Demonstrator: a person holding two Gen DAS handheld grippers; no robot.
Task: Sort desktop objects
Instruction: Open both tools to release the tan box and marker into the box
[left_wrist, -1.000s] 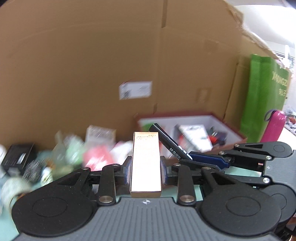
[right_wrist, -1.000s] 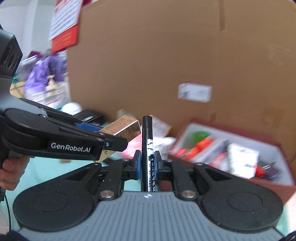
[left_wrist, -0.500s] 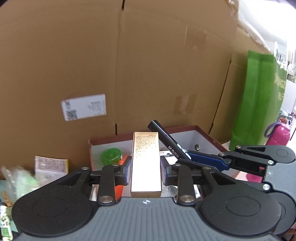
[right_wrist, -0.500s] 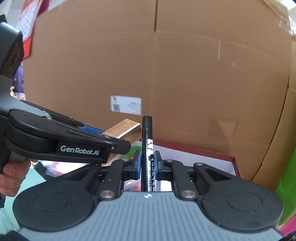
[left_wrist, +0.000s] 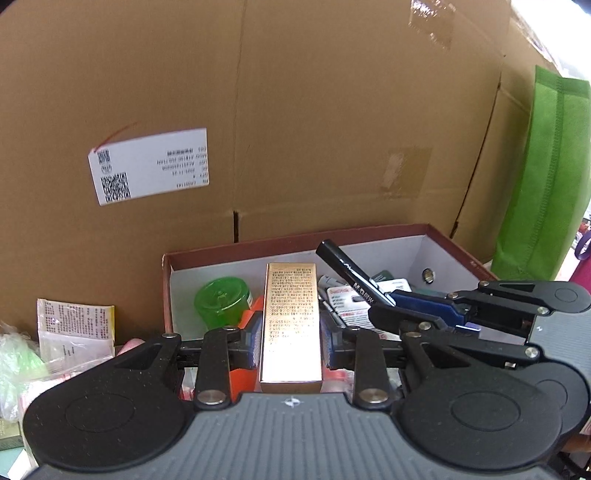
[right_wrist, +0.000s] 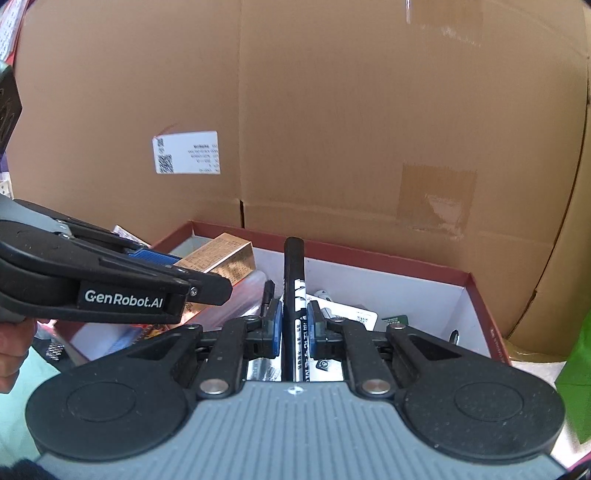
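Note:
My left gripper (left_wrist: 290, 341) is shut on a tall gold box (left_wrist: 291, 317) and holds it upright over the near part of a red-rimmed white box (left_wrist: 295, 240). My right gripper (right_wrist: 293, 325) is shut on a black marker (right_wrist: 293, 273) and holds it upright over the same box (right_wrist: 476, 291). In the left wrist view the right gripper (left_wrist: 424, 308) reaches in from the right with the marker (left_wrist: 347, 271) tilted left. In the right wrist view the left gripper (right_wrist: 192, 290) comes in from the left with the gold box (right_wrist: 221, 256).
The red-rimmed box holds a green round jar (left_wrist: 221, 301), an orange item (left_wrist: 243, 354), white cards (right_wrist: 347, 314) and other small things. A large cardboard wall (left_wrist: 295, 110) stands just behind. A green bag (left_wrist: 539, 173) is at the right. Plastic packets (left_wrist: 74, 325) lie at the left.
Both grippers have moved right and closer to the red-rimmed box, so it now lies right under them. The clutter at the left has slid out of view. Both grips are unchanged.

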